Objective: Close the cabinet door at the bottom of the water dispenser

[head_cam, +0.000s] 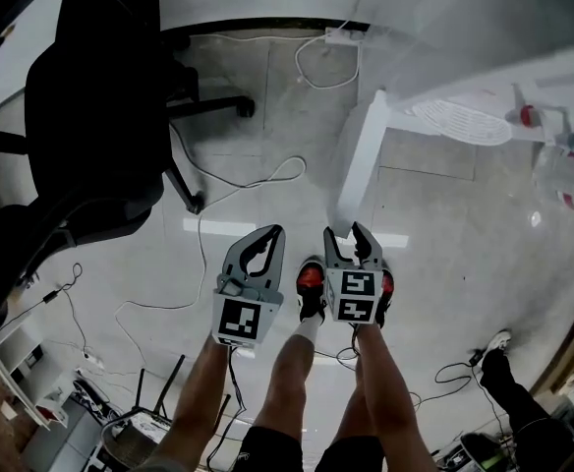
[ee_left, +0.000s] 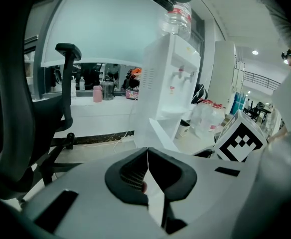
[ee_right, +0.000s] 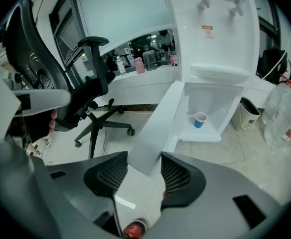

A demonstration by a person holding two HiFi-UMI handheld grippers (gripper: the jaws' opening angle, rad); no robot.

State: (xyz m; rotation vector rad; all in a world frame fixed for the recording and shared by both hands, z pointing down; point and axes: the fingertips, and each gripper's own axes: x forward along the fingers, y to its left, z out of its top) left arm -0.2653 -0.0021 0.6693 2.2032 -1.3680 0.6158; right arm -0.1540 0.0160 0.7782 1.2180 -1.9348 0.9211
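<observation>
Cabinet door (ee_right: pixel 158 128): a flat white panel at the foot of the water dispenser (ee_right: pixel 215 39). It is swung wide open over the tiled floor, with its free edge pointing towards the person.
Handling: judged a light, stiff panel that turns freely on its hinge. Its faces look smooth and likely slippery to a pinch, so a push on the outer face near the free edge should serve better than a grip.
Right hand-held gripper (ee_right: pixel 144 159): jaws partly apart and holding nothing. The door's free edge lines up with the gap between them, but whether it touches them cannot be told.
Left hand-held gripper (ee_left: pixel 148 153): jaws closed tip to tip and empty. It sits beside the right one, on the side away from the door.
Cabinet compartment: open, with one blue paper cup (ee_right: pixel 200 119) upright on its floor. The cup looks set back from the opening — probably clear of the door's swing.
Water bottle (ee_left: pixel 177 19): clear, inverted on top of the dispenser; its fill level cannot be read.
Waste bin (ee_right: pixel 248 114): on the floor just beside the dispenser, contents not visible.
Risk: a hard shove could slam the door and jolt the cup — a steady push is advisable.
</observation>
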